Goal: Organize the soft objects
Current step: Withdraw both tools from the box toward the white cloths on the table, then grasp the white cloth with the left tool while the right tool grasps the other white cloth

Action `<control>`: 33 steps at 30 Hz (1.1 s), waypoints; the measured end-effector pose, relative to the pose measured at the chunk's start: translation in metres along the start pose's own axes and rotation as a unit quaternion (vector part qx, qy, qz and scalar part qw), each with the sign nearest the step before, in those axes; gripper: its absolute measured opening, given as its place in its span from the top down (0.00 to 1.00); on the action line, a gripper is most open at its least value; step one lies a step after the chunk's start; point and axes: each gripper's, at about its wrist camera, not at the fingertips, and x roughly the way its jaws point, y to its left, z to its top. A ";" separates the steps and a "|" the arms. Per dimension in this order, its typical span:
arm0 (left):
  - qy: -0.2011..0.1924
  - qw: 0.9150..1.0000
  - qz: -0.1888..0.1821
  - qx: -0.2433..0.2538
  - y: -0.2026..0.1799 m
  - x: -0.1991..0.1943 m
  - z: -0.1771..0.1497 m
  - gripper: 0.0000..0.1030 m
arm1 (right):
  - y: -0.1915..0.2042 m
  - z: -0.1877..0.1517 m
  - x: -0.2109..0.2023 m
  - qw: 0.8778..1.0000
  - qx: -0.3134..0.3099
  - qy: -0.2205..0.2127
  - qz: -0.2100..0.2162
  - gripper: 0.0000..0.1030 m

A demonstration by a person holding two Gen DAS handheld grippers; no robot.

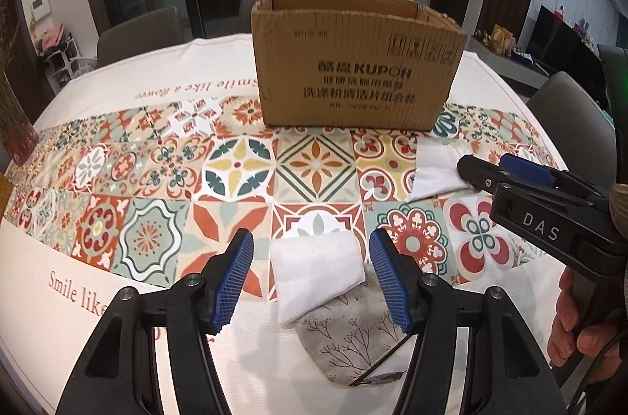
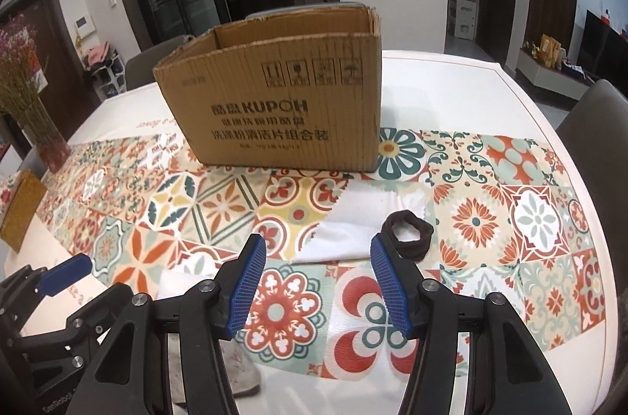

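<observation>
An open cardboard box (image 1: 353,69) stands on the patterned tablecloth; it also shows in the right wrist view (image 2: 282,101). My left gripper (image 1: 312,281) is open, its blue pads either side of a folded white cloth (image 1: 318,277) that lies partly on a grey floral pouch (image 1: 353,344). A second white cloth (image 1: 435,171) lies right of centre, with the right gripper (image 1: 506,171) beside it. In the right wrist view my right gripper (image 2: 318,285) is open and empty, just short of that white cloth (image 2: 365,222) and a dark brown hair scrunchie (image 2: 408,234).
A vase with dried flowers (image 2: 39,124) and a woven yellow object (image 2: 19,214) stand at the table's left end. Grey chairs (image 1: 145,34) surround the table; one is at the right (image 2: 596,124).
</observation>
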 end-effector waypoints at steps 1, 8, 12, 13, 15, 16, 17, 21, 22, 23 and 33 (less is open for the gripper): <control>0.004 1.000 -0.001 -0.001 0.000 0.003 -0.001 0.41 | -0.001 0.000 0.002 1.000 0.000 0.001 0.000 0.45; 0.026 1.000 -0.004 -0.005 -0.001 0.023 -0.005 0.41 | -0.003 -0.003 0.021 1.000 -0.009 0.007 -0.005 0.45; 0.034 0.999 -0.004 -0.008 0.000 0.032 -0.005 0.41 | -0.005 -0.004 0.031 1.000 -0.010 0.014 -0.002 0.45; 0.036 0.999 -0.005 -0.009 0.000 0.035 -0.005 0.41 | -0.005 -0.004 0.033 1.000 -0.010 0.016 -0.001 0.45; 0.042 0.999 -0.005 -0.011 0.000 0.040 -0.006 0.41 | -0.006 -0.005 0.038 1.000 -0.011 0.019 -0.001 0.45; 0.044 0.999 -0.004 -0.012 0.000 0.042 -0.006 0.41 | -0.006 -0.005 0.040 1.000 -0.011 0.020 0.000 0.45; 0.047 0.999 -0.003 -0.013 0.001 0.044 -0.006 0.41 | -0.006 -0.005 0.042 1.000 -0.012 0.021 0.000 0.45; 0.056 0.998 -0.002 -0.016 0.000 0.052 -0.006 0.41 | -0.007 -0.005 0.051 1.000 -0.015 0.026 -0.001 0.45; 0.059 0.998 -0.003 -0.017 0.000 0.054 -0.006 0.41 | -0.008 -0.005 0.052 0.999 -0.016 0.028 -0.001 0.45; 0.060 0.998 -0.003 -0.017 0.000 0.056 -0.006 0.41 | -0.008 -0.006 0.054 0.999 -0.016 0.029 -0.001 0.45; 0.081 0.997 -0.003 -0.018 -0.004 0.073 -0.009 0.41 | -0.012 -0.008 0.072 0.999 -0.022 0.040 -0.007 0.45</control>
